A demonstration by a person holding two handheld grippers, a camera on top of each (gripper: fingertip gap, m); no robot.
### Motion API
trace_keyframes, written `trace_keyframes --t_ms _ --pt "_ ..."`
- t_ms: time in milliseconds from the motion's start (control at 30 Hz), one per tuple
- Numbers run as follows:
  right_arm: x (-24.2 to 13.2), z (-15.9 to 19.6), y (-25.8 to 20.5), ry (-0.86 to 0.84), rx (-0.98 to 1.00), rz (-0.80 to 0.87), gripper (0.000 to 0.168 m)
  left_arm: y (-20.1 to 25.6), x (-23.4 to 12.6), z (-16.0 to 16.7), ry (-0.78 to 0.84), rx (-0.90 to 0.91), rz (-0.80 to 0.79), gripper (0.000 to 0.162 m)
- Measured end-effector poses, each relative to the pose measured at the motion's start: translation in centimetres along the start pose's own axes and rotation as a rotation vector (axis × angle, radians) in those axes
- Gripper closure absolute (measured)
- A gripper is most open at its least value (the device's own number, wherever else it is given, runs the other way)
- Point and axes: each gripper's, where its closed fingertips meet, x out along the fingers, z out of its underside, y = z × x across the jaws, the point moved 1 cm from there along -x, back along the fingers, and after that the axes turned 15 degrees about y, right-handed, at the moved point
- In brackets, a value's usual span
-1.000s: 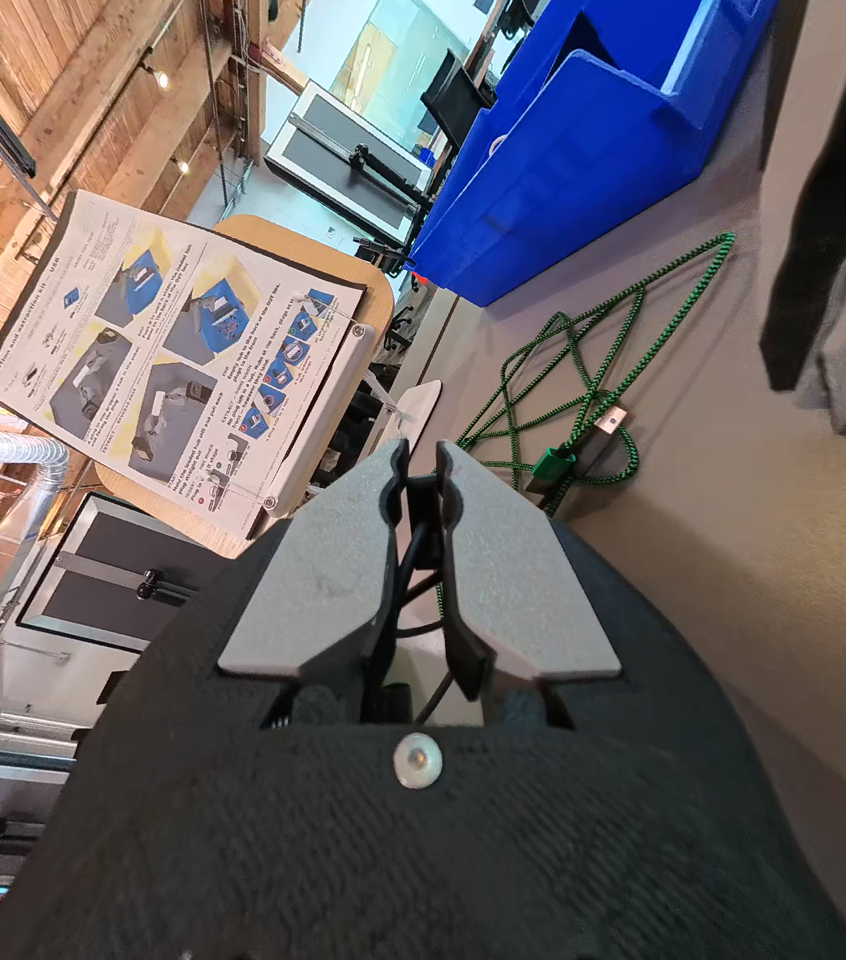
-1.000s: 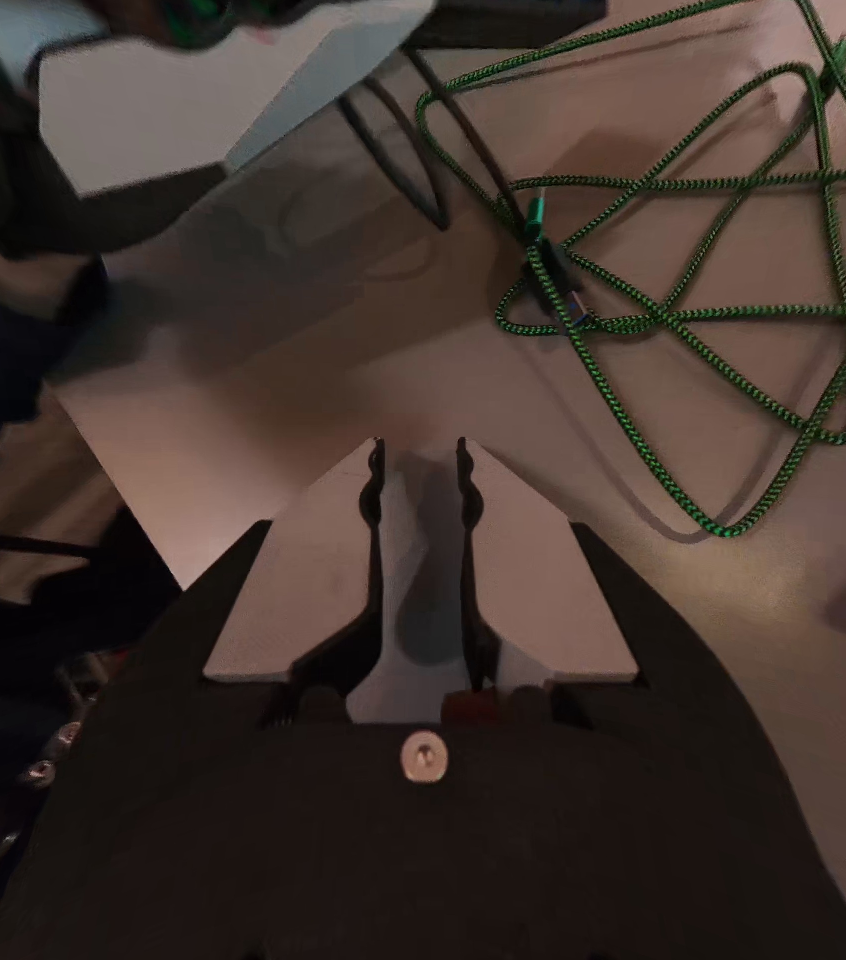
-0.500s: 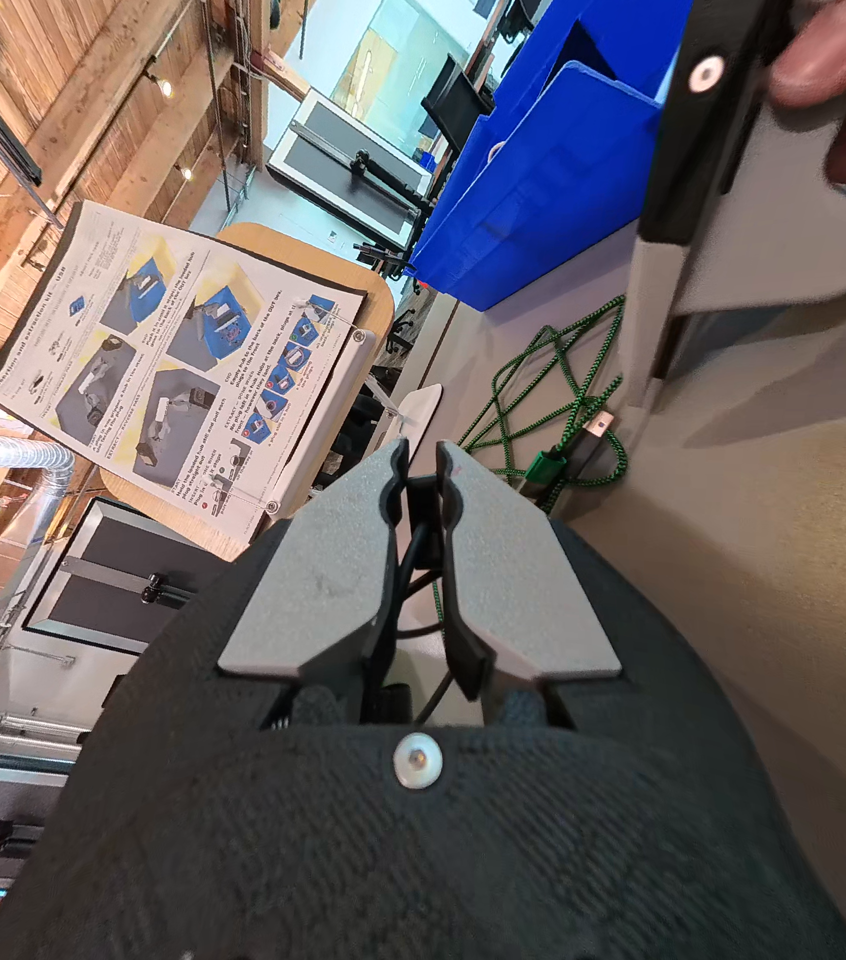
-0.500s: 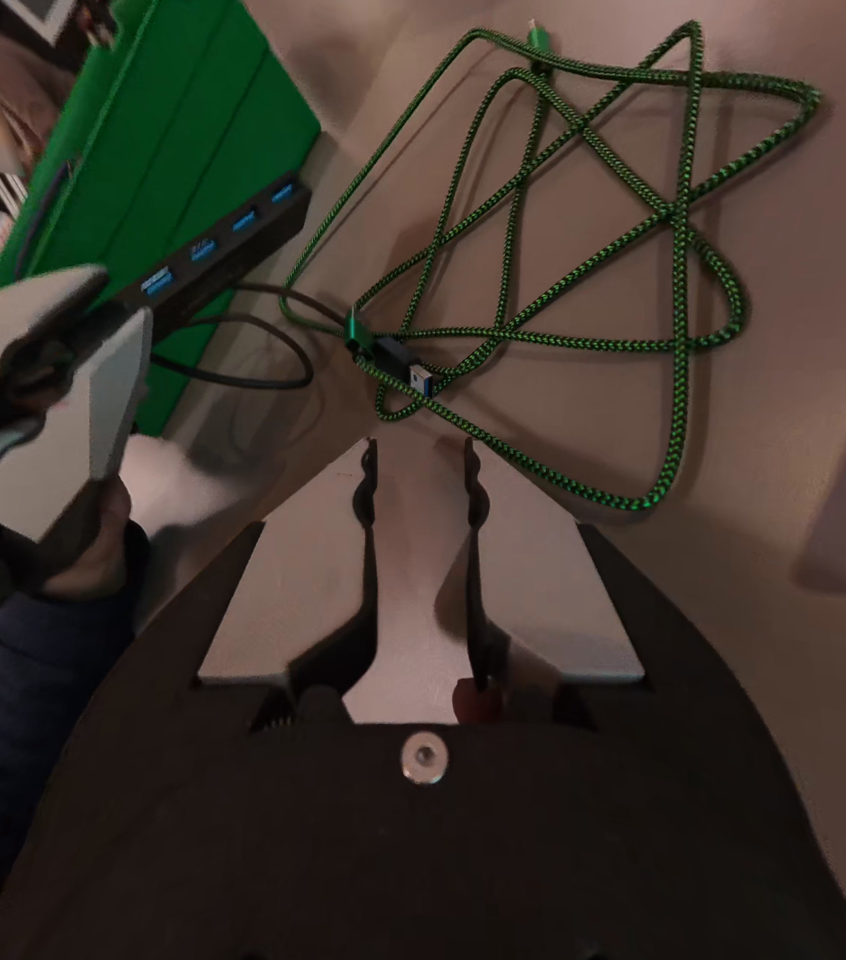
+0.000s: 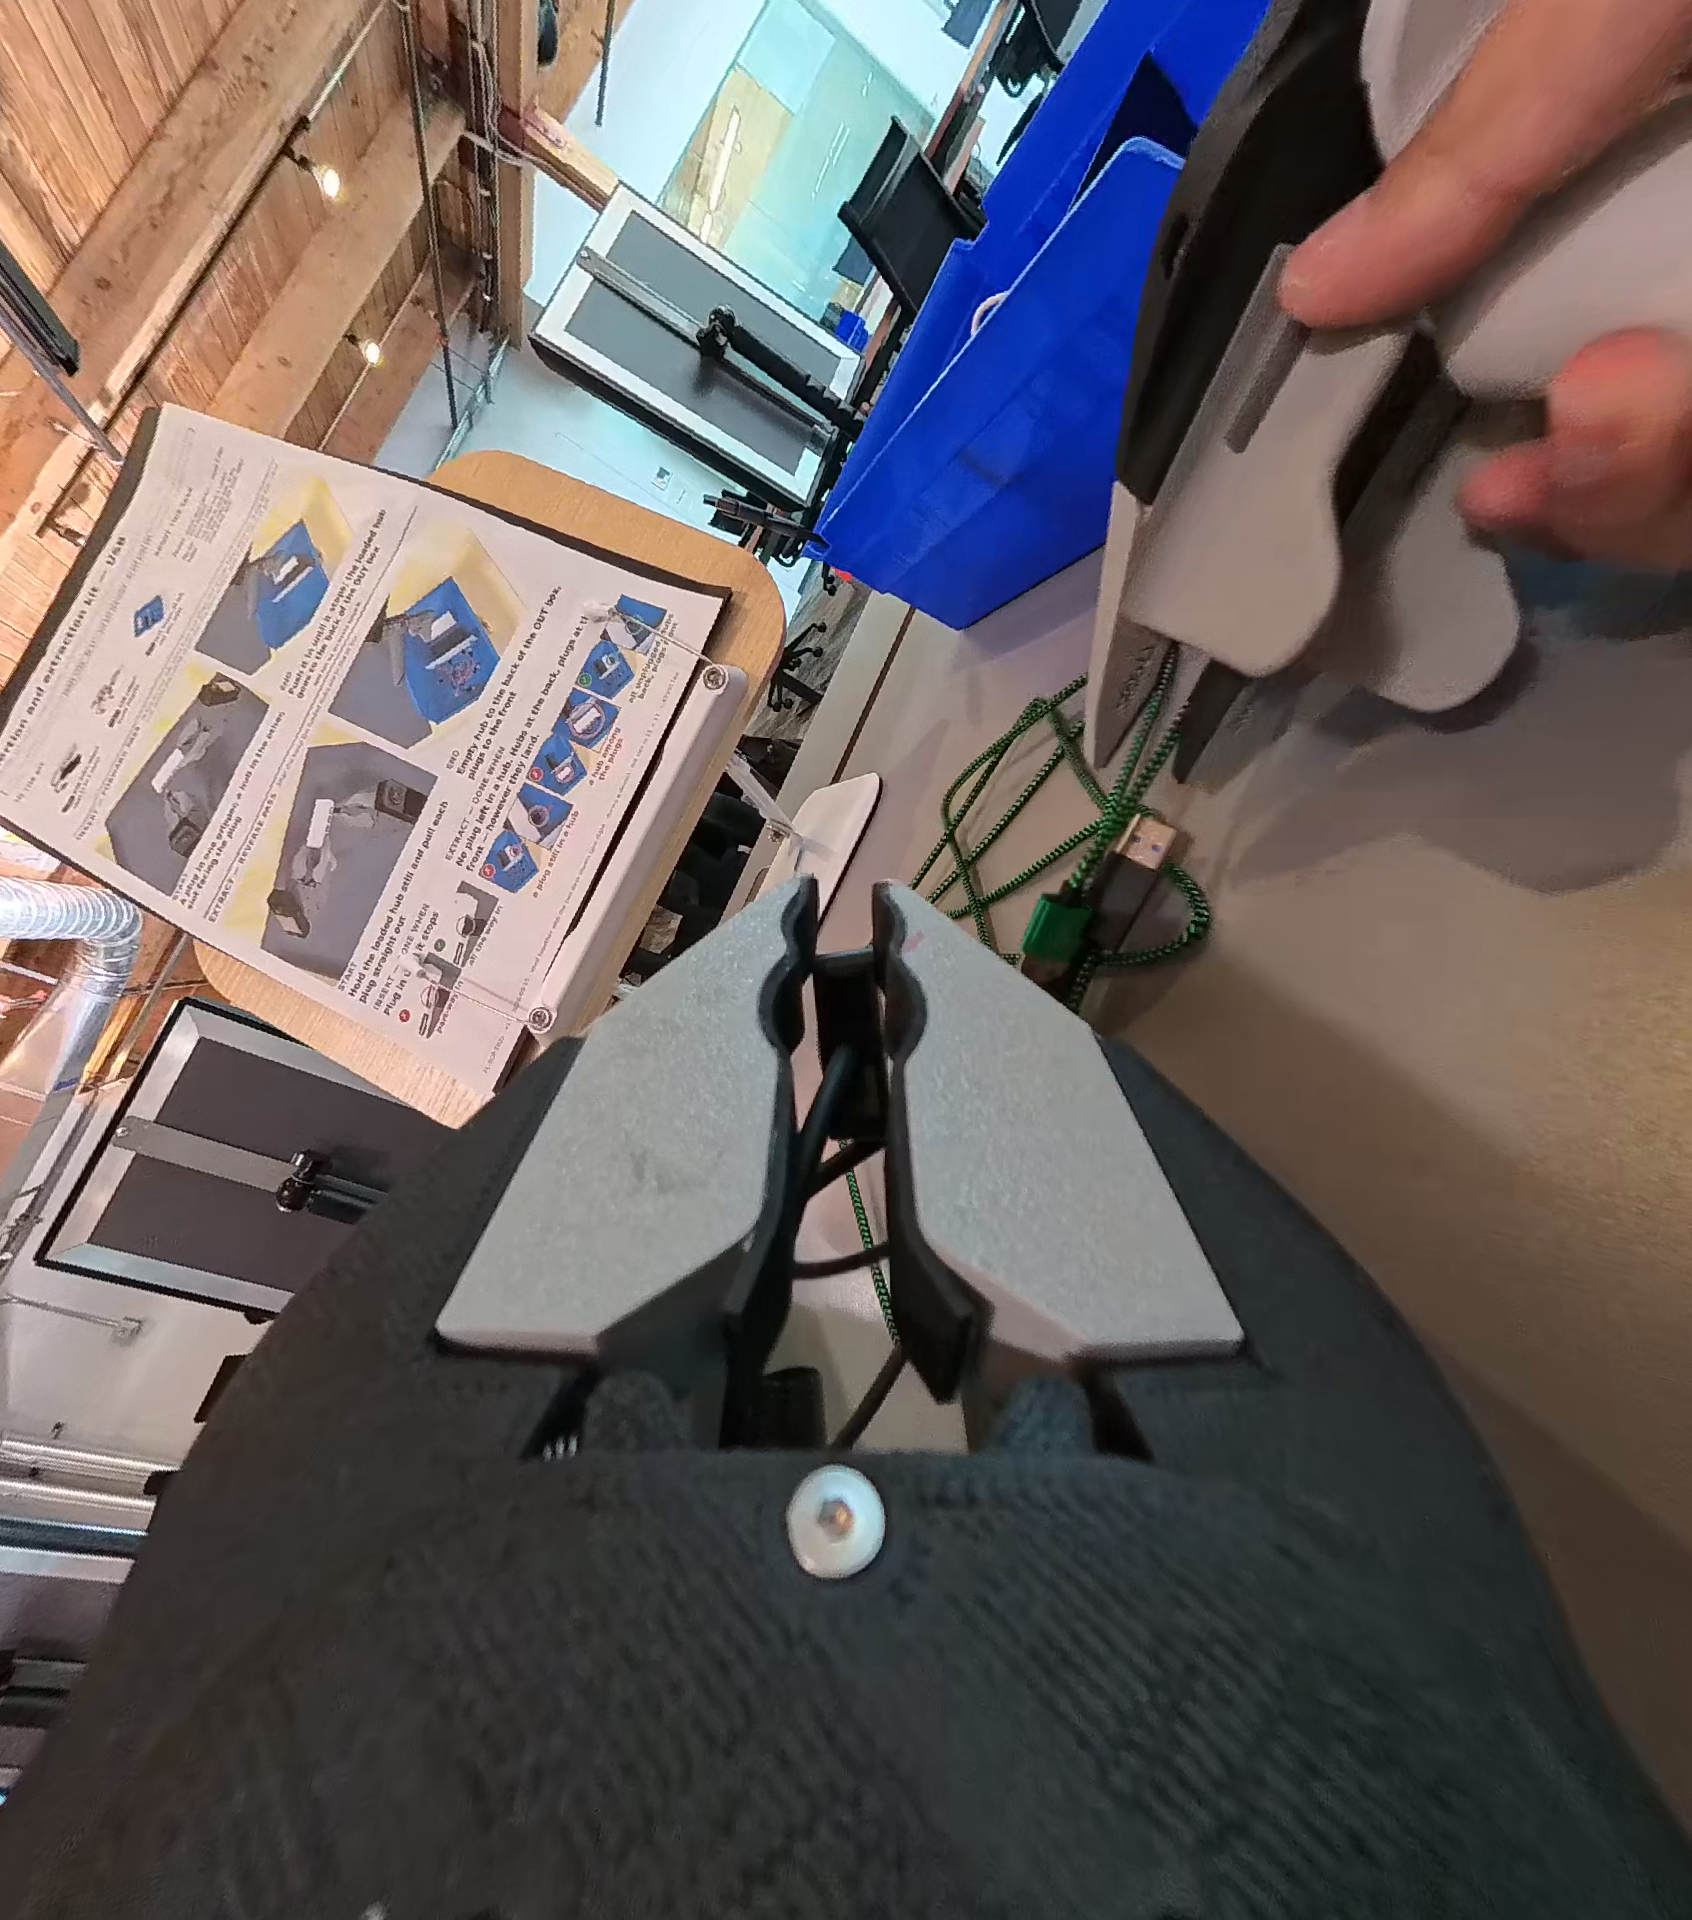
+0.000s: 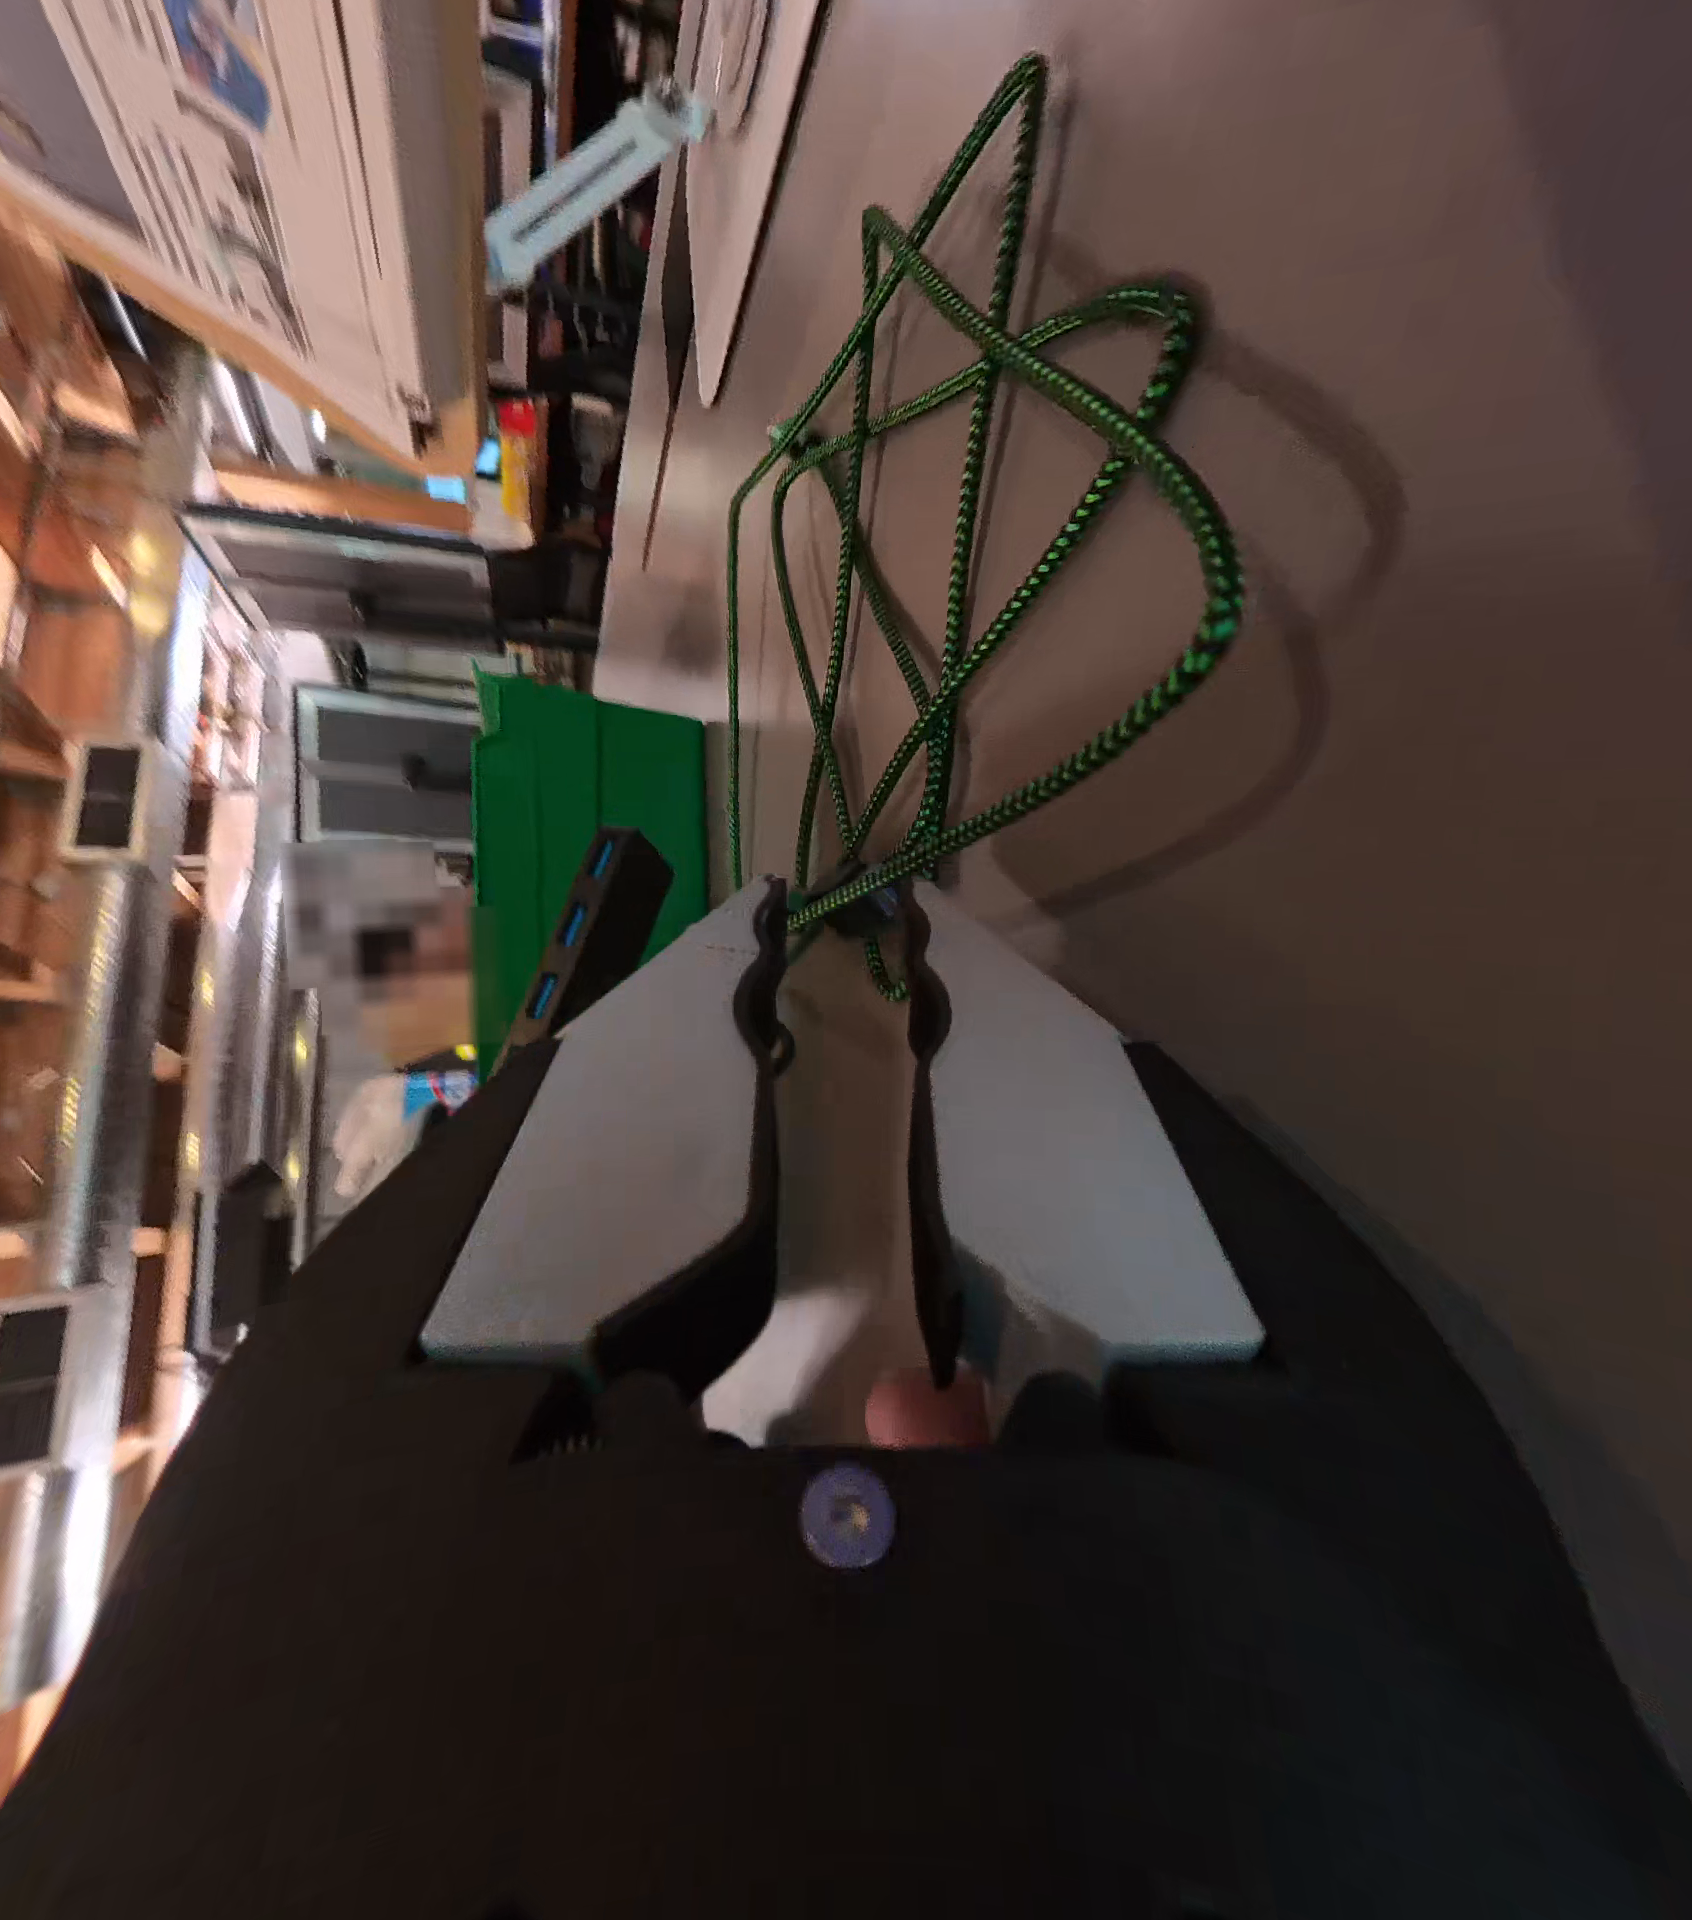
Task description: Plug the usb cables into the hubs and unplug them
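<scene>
My left gripper [image 5: 840,914] is shut on the end of a black USB hub [image 5: 844,992], whose thin black cable runs back between the fingers. The hub's blue ports show in the right wrist view [image 6: 603,935]. A green braided cable [image 6: 1029,520] lies in loose loops on the grey table [image 5: 1444,1143]. Its USB plug [image 5: 1138,868] lies just right of my left fingertips. My right gripper [image 6: 847,904] is open, with its tips on either side of the plug [image 6: 863,906]. In the left wrist view a hand holds it [image 5: 1159,738], pointing down just above the plug.
Blue bins [image 5: 987,457] stand at the far end of the table. A green bin [image 6: 593,790] stands behind the hub. An instruction sheet on a stand [image 5: 354,727] is beyond the table edge, with a white plate [image 5: 826,821] by it. Tip to tip, the grippers are about 10 cm apart.
My right gripper has swung round and come down over the green cable, so its open tips now straddle the plug. My left gripper has held still with the hub.
</scene>
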Motion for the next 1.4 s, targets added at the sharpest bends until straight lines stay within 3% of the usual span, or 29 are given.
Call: trace_keyframes --t_ms 67,233,333,567,733,800,867,933,1000,1067,1233,1300,1367,1400 --pt "0.4 -0.5 -0.1 0.053 0.026 -0.003 0.15 0.0 0.0 -0.1 0.003 0.0 0.001 0.155" --pt "1.8 -1.2 -1.2 0.112 -0.306 -0.082 0.153 0.0 -0.2 -0.2 0.009 -0.004 -0.003 0.155" --pt "2.3 1.0 -3.3 -0.037 -0.489 -0.256 0.155 -0.3 -0.3 -0.1 0.011 -0.029 -0.01 0.155" --pt "1.6 0.4 -5.4 0.015 -1.214 -0.395 0.168 -0.9 -0.5 0.6 -0.006 -0.081 -0.033 0.155" --pt "2.2 3.4 -5.1 -0.088 -1.706 -0.613 0.168 -0.9 -0.5 0.8 -0.014 -0.093 -0.031 0.155" --pt "2.1 3.4 -5.0 -0.073 -1.82 -0.595 0.168 -1.0 -0.5 1.0 -0.02 -0.099 -0.036 0.155" --pt "0.5 4.9 -4.5 -0.192 -1.801 -0.633 0.168 -1.0 -0.6 1.2 -0.026 -0.101 -0.039 0.155" --pt "-0.6 5.3 -3.2 -0.3 -1.872 -0.569 0.164 -1.0 -0.6 1.3 -0.03 -0.104 -0.037 0.155" --pt "-0.7 3.6 -2.6 -0.279 -2.099 -0.462 0.156 -1.0 -0.5 1.3 -0.03 -0.108 -0.038 0.155" --pt "-0.5 1.7 -2.7 -0.255 -2.296 -0.393 0.16 -0.9 -0.4 1.2 -0.03 -0.11 -0.033 0.155" --pt "1.2 -0.4 -1.7 -0.305 -2.582 -0.32 0.14 -0.8 -0.4 1.2 -0.032 -0.109 -0.031 0.155" --pt "2.2 -0.3 -0.8 -0.28 -2.683 -0.339 0.147 -0.9 -0.5 1.2 -0.031 -0.116 -0.035 0.155" --pt "3.2 -0.4 0.2 -0.306 -2.701 -0.328 0.168 -1.0 -0.5 1.2 -0.03 -0.118 -0.038 0.155" --pt "3.5 -0.5 0.6 -0.336 -2.68 -0.318 0.168 -1.0 -0.6 1.3 -0.03 -0.118 -0.036 0.155"
